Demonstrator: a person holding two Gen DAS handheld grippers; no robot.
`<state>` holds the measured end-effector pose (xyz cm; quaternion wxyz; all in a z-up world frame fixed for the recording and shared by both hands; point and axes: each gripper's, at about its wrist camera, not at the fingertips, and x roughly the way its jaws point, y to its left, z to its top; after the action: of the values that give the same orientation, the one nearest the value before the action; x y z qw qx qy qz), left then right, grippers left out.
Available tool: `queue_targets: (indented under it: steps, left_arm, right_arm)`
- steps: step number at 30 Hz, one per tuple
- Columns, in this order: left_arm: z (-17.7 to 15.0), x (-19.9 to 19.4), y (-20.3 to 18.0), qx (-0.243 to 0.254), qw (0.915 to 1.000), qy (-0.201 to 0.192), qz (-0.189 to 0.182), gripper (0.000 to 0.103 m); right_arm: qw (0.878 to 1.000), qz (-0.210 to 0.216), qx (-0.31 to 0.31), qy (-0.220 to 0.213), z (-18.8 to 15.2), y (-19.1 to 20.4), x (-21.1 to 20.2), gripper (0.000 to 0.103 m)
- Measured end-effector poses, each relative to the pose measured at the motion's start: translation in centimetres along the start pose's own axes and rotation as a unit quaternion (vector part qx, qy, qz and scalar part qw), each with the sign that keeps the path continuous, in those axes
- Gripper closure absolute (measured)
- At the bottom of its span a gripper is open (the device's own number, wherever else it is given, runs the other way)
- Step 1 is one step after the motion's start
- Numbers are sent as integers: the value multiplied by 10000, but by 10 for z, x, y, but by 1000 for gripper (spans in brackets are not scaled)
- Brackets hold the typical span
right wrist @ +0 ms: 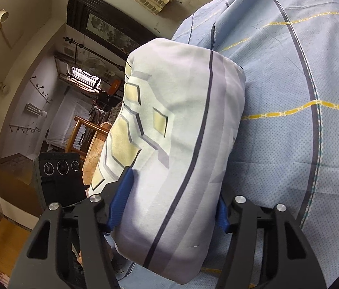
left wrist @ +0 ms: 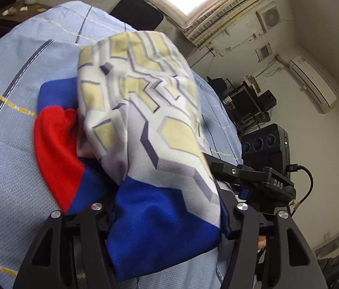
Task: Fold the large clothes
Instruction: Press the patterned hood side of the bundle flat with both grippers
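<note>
A folded garment, white with yellow and grey blocks and with blue and red panels, lies bundled on a light blue bed sheet. The bundle fills the gap of my left gripper, whose fingertips are hidden under the blue cloth. In the right wrist view the same garment shows its pale side with a dark stripe. My right gripper squeezes it, and its blue pads press into both sides. The right gripper's black body also shows at the bundle's right edge.
The sheet has yellow and dark lines and covers the bed. Right of the bed stand a shelf of dark electronics and a wall air conditioner. Wooden furniture and a brown box stand left of the bed.
</note>
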<state>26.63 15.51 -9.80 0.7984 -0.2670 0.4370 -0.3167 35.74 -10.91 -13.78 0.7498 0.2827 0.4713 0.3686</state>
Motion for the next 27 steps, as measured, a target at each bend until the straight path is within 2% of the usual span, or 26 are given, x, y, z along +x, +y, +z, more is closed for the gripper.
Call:
queue_targets:
  steps: [3,6,13,15,19,24,25,27]
  left_arm:
    - [0,1,-7,96,9999,-34,12,44]
    - [2,3,-4,-14,10000,-13,-97,44]
    - [4,9,7,-263,9996,71,-90,43]
    - [5,11,12,-341,9994,105,-4,41]
    - [8,13,26,-659,9976,150,173,23]
    - [9,17,34,-869,9957,247,-180,22]
    - [8,19,31,-875,9953,294,-284,22]
    - [8,22,20,-655,9972,304,-205,21]
  right_arm:
    - [10000,-19,-34,17,-1,-1,-2,46]
    - [10000,-47,-71,9,-1,0,-5,47]
    - [10000,-70,29,59,0,-2,-7,49]
    - [9999,-97,55,89,2,-1,-5,49]
    - [9998,-116,52,133,2,-4,-5,49]
    - [9997,-70,123,183,5,-7,-5,41]
    - [9997,-41,160,198,6,-8,-4,37]
    - [9991,102,274,296,7,-13,1,32]
